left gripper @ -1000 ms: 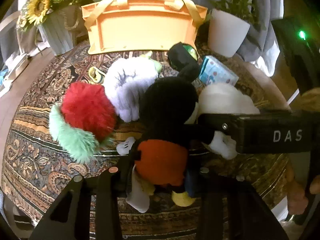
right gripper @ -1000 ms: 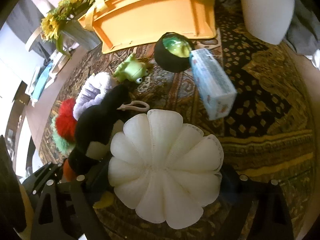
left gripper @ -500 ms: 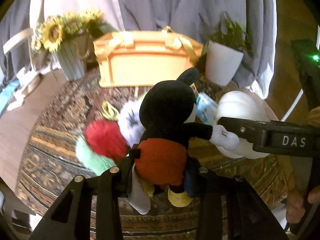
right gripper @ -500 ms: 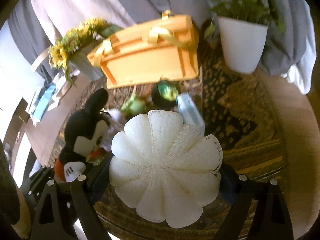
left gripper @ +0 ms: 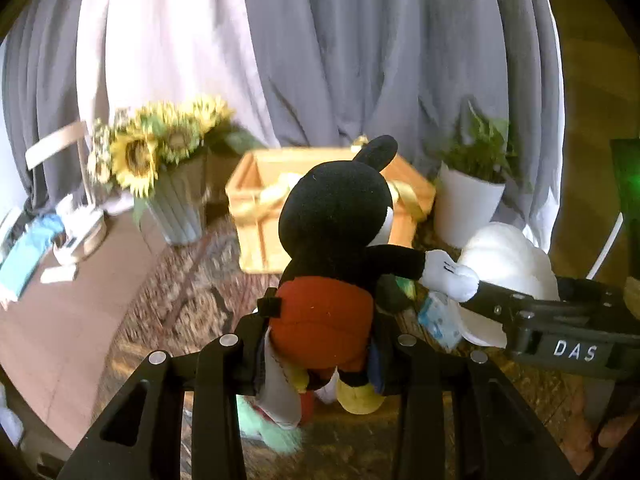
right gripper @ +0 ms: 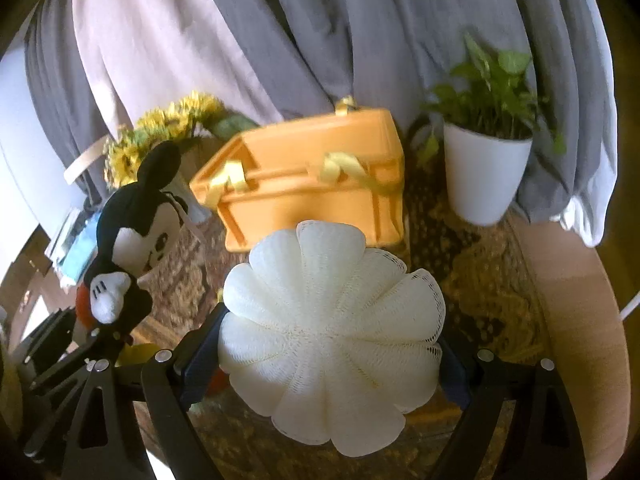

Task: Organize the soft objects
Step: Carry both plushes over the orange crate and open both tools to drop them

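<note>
Mouse plush sits clamped at its red shorts between the fingers of the left gripper, held up off the patterned table. Beside it the right gripper squeezes a white mesh bath sponge, also aloft. Both hang in front of the orange basket at the table's far edge, between sunflowers and a potted plant.

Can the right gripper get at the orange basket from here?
Probably yes for placing: the orange basket sits straight ahead with nothing between. But the right gripper is shut on the white bath pouf, so it cannot grasp the basket itself.
</note>
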Motion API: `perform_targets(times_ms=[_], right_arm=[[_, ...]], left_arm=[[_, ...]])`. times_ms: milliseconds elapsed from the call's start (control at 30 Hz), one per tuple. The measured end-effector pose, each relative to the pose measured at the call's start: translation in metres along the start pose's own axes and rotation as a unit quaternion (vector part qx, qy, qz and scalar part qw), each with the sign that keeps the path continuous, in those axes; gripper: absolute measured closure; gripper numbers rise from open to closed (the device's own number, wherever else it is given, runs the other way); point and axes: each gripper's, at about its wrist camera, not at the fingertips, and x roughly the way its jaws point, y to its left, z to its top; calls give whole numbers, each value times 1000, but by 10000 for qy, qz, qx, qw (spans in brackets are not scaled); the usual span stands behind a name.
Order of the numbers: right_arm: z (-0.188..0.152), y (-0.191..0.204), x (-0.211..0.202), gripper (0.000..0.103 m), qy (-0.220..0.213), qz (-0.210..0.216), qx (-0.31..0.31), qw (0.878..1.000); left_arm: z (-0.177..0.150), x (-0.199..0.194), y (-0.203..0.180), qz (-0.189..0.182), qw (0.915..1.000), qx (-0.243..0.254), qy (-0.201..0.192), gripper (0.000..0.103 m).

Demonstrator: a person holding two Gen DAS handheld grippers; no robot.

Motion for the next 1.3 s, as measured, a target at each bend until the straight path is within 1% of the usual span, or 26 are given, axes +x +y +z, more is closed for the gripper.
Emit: perform_targets(times_ms=[267, 567, 700, 867, 1033, 1167, 1300], right_arm=[[38, 24, -1, 12, -612, -196, 20, 9979], [83, 44, 18, 12, -983, -339, 90, 9945], [104, 41, 32, 12, -1007, -369, 137, 9941], [136, 38, 54, 12, -1029, -468, 36, 9936], [164, 34, 84, 12, -843, -433, -12, 9955], [179, 28, 111, 12, -645, -436, -15, 9970], [189, 20, 137, 12, -378, -430, 13, 9984]], left_arm=[[43, 5, 24, -155, 9991, 217, -344, 65], [93, 31, 44, -265, 9958, 663, -571, 65], [113, 48, 48, -332, 9946, 773, -604, 65], [137, 77, 50, -378, 9932, 907, -622, 65], [159, 115, 52, -442, 9932, 953, -494, 65], [172, 148, 52, -509, 9936, 973, -251, 65], [180, 182, 49, -606, 9928, 1021, 152, 65]])
